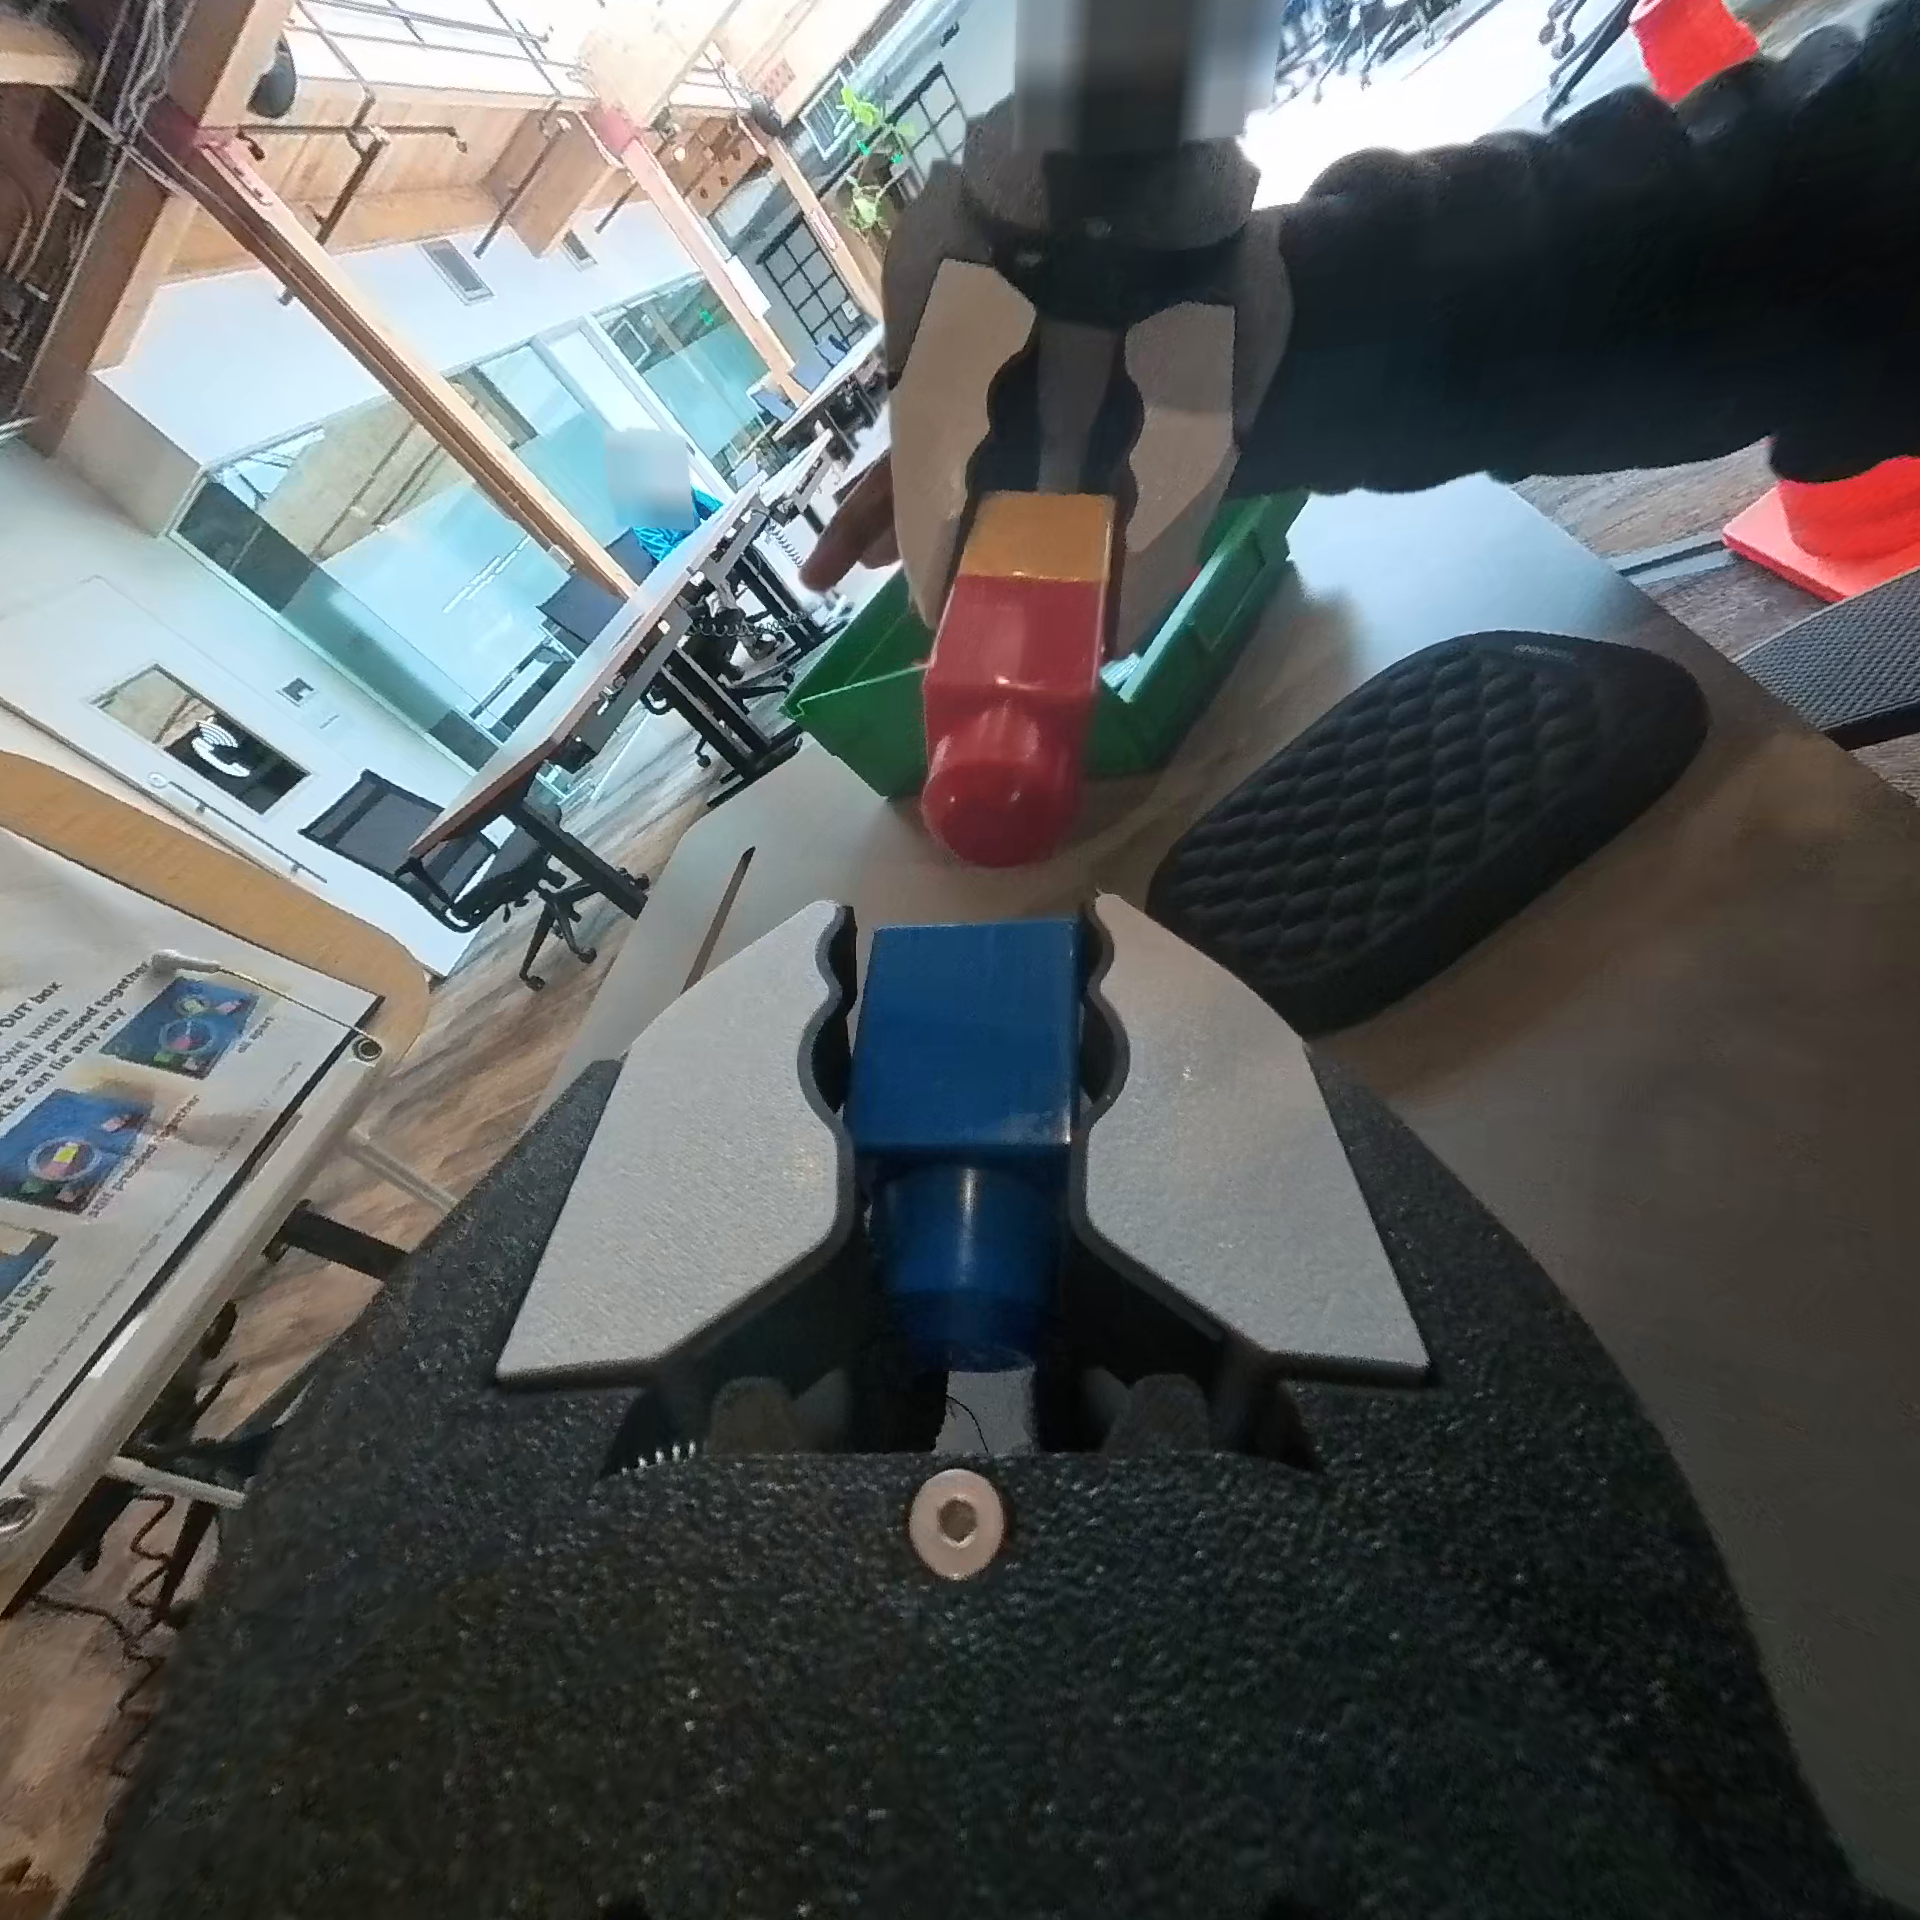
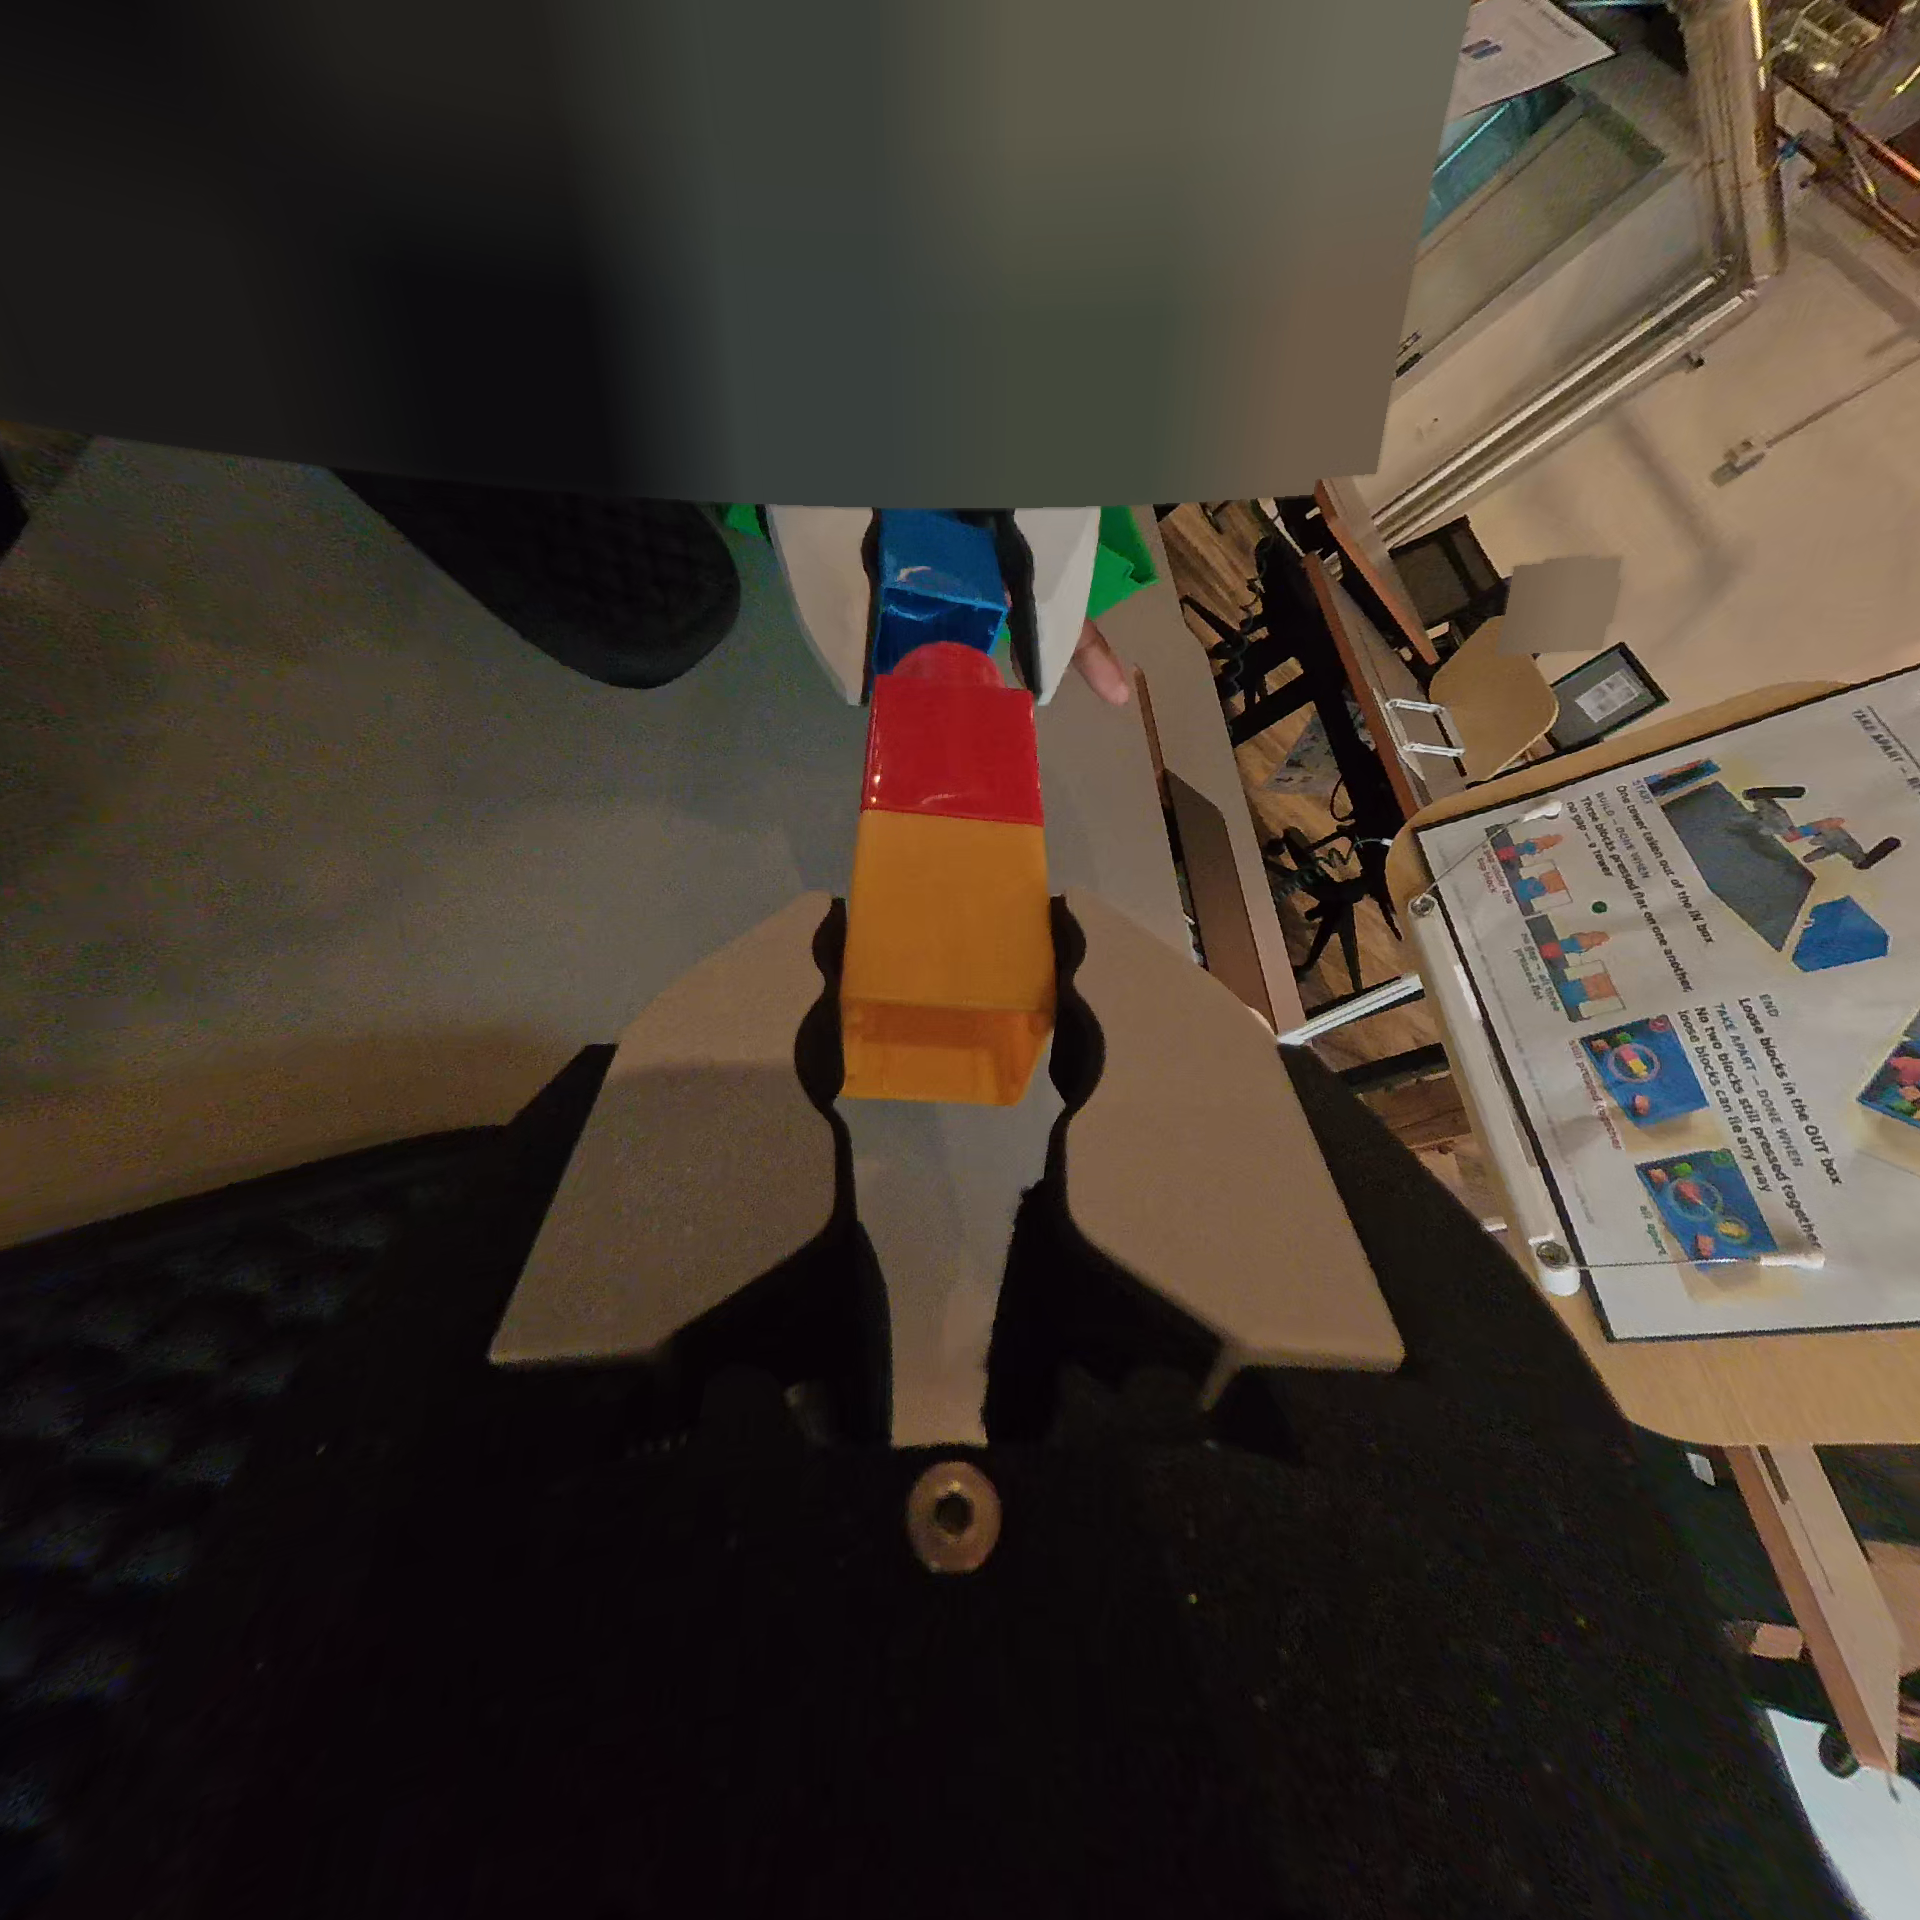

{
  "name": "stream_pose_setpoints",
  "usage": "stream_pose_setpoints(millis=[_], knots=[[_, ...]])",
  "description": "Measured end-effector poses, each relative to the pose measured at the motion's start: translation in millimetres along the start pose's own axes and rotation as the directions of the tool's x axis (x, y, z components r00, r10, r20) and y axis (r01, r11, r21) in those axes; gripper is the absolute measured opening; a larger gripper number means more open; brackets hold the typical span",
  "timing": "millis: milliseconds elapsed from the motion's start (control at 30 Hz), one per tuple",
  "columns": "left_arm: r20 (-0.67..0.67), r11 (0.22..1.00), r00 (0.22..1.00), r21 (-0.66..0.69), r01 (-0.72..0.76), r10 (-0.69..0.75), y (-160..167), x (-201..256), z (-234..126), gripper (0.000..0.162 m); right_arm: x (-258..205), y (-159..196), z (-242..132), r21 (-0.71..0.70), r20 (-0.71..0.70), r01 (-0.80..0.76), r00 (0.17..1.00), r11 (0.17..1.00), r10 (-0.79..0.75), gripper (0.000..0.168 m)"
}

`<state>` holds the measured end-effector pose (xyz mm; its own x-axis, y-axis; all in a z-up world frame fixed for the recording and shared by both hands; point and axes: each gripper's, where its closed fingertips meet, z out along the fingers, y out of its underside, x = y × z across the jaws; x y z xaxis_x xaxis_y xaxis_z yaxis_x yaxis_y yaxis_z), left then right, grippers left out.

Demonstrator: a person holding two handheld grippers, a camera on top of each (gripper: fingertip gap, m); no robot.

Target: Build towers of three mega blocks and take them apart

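Note:
My left gripper (image 1: 966, 935) is shut on a blue block (image 1: 961, 1049), held in the air with its stud pointing back toward the camera. Facing it, my right gripper (image 1: 1034, 520) is shut on an orange block (image 1: 1039, 535) with a red block (image 1: 1013, 665) pressed onto it; the red stud (image 1: 992, 795) points at the blue block, a small gap apart. In the right wrist view my right gripper (image 2: 951, 914) grips the orange block (image 2: 945, 956), the red block (image 2: 951, 758) sits beyond it, and the blue block (image 2: 935, 597) is in the left gripper (image 2: 951, 686) just past the red stud.
A green bin (image 1: 1195, 665) stands on the grey table (image 1: 1558, 1091) behind the blocks. A black textured pad (image 1: 1423, 810) lies to the right. An instruction board (image 2: 1704, 1039) stands beside the table. An orange cone (image 1: 1839, 520) is at the far right. A dark sleeve (image 1: 1558, 312) holds the right gripper. Spacing between my two grippers at the tips: around 7 cm.

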<state>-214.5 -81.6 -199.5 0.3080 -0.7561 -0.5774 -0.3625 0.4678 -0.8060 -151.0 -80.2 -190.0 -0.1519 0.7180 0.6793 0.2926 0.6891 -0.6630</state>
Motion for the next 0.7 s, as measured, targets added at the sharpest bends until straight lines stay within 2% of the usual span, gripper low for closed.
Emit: stream_pose_setpoints(millis=[200,333,700], knots=[[-0.008,1.0,1.0,0.02,0.02,-0.02,-2.1,1.4,2.6,0.04,-3.2,2.3,-3.9,0.009,-0.015,-0.017,1.0,1.0,0.017,0.037],[-0.041,0.997,0.998,0.059,0.043,-0.04,-7.7,8.2,4.1,0.04,-5.6,2.1,5.7,0.034,-0.001,-0.024,1.0,0.999,0.024,0.037],[-0.054,0.997,0.998,0.063,0.035,-0.031,-8.0,12.9,5.1,0.04,-11.1,-6.1,31.9,0.065,0.064,-0.023,0.998,0.998,0.019,0.036]])
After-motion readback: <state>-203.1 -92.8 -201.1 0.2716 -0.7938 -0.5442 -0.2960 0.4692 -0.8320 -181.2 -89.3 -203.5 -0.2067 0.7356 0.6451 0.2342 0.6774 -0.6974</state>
